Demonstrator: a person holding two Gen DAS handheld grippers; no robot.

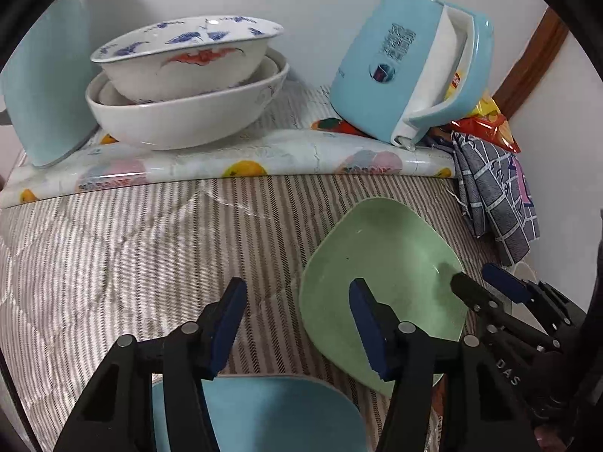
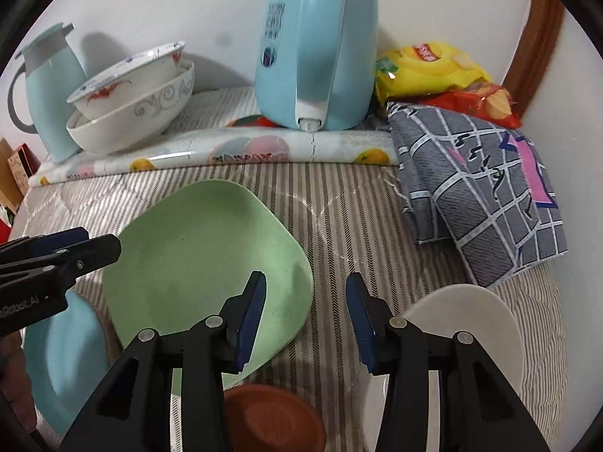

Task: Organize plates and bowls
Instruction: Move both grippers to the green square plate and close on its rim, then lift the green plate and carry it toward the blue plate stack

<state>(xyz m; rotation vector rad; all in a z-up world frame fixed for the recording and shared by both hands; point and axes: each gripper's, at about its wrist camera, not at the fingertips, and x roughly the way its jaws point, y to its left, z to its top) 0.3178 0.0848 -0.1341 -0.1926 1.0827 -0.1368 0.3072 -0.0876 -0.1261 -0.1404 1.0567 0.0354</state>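
A green plate [image 1: 380, 263] [image 2: 203, 260] lies on the striped tablecloth. A light blue plate [image 1: 260, 414] [image 2: 60, 358] lies to its left. A white plate [image 2: 467, 324] lies at the right and a small brown dish [image 2: 275, 418] at the near edge. A stack of white bowls [image 1: 184, 83] [image 2: 132, 101] stands at the back left. My left gripper [image 1: 297, 324] is open, its right finger over the green plate's left edge. My right gripper [image 2: 305, 316] is open and empty, its left finger over the green plate's right edge; it also shows in the left wrist view [image 1: 486, 282].
A light blue kettle [image 1: 410, 64] [image 2: 316, 45] stands at the back on a rolled fruit-print cloth [image 1: 226, 162]. A light blue jug [image 2: 52, 90] stands at the back left. A grey checked cloth [image 2: 482, 203] and snack bags [image 2: 444, 75] lie at the back right by the wall.
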